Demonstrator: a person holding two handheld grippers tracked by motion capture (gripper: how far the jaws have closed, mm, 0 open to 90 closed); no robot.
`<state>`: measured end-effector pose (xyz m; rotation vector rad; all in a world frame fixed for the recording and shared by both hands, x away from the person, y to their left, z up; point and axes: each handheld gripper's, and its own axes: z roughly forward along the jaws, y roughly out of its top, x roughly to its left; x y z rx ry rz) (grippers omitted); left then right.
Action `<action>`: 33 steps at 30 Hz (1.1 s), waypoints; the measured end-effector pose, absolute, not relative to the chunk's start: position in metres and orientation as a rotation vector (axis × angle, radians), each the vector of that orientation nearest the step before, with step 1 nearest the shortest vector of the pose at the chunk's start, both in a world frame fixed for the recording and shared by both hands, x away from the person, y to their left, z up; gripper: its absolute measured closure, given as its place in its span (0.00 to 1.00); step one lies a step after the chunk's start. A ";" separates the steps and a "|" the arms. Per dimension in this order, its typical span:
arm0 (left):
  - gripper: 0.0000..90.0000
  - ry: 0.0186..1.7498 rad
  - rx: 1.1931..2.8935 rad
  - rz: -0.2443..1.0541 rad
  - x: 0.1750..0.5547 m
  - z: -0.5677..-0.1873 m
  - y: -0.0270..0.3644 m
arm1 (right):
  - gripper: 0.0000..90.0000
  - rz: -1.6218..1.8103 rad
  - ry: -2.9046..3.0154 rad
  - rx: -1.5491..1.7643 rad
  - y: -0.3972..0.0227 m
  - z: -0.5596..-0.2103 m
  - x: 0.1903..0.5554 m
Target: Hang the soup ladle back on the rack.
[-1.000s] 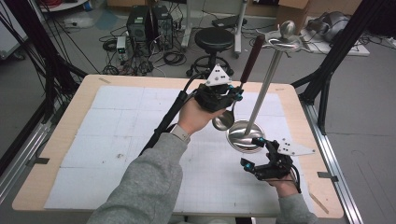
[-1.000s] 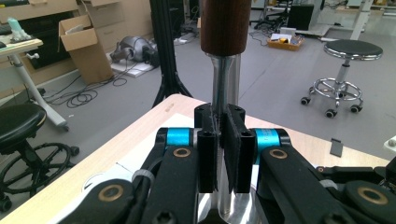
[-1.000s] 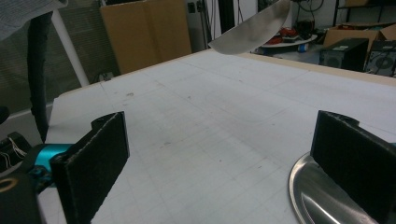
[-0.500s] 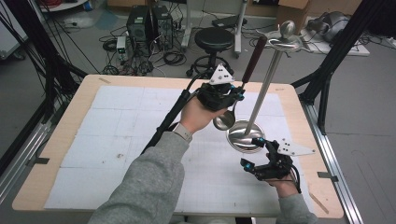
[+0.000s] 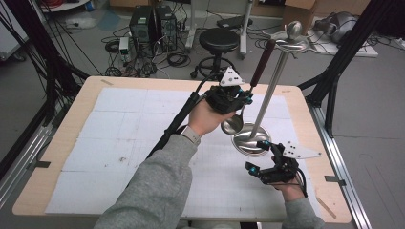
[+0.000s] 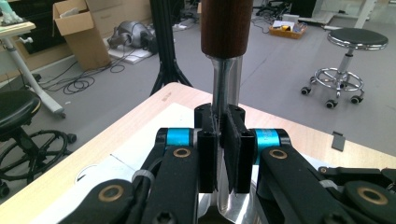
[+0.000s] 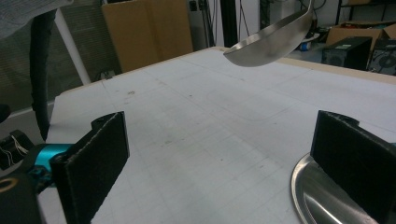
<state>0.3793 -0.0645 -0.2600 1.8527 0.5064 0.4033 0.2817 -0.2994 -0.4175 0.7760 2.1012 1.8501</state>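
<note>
A steel ladle with a dark wooden handle (image 5: 262, 62) hangs tilted above the table, its bowl (image 5: 232, 125) just left of the stand's pole. My left gripper (image 5: 242, 101) is shut on the ladle's steel shank (image 6: 227, 88), just below the wooden handle (image 6: 226, 28). A tall steel utensil stand has a round base (image 5: 248, 145), a slanting pole (image 5: 272, 86) and a knobbed top with hooks (image 5: 292, 33). My right gripper (image 5: 255, 155) stands open low at the base's near edge. In the right gripper view, the ladle bowl (image 7: 271, 42) floats above and the base (image 7: 317, 196) lies by the right pad (image 7: 355, 163).
A white gridded mat (image 5: 124, 143) covers the wooden table (image 5: 57, 157). Black frame legs (image 5: 334, 71) rise at the table's right and left sides. On the floor behind the table stand a stool (image 5: 218, 40) and computer cases (image 5: 153, 24).
</note>
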 end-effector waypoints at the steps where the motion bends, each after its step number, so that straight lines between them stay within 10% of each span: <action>1: 0.93 0.512 1.854 0.392 0.380 -0.260 -0.065 | 0.04 1.850 2.102 0.774 -0.299 -0.417 0.282; 8: 0.92 0.504 1.855 0.396 0.378 -0.261 -0.068 | 0.04 1.860 2.104 0.769 -0.299 -0.417 0.281; 22: 0.32 0.375 1.879 0.362 0.373 -0.282 -0.042 | 0.04 1.875 2.087 0.751 -0.301 -0.416 0.279; 33: 0.06 0.414 1.732 0.333 0.369 -0.287 0.005 | 0.04 1.866 2.093 0.750 -0.300 -0.416 0.280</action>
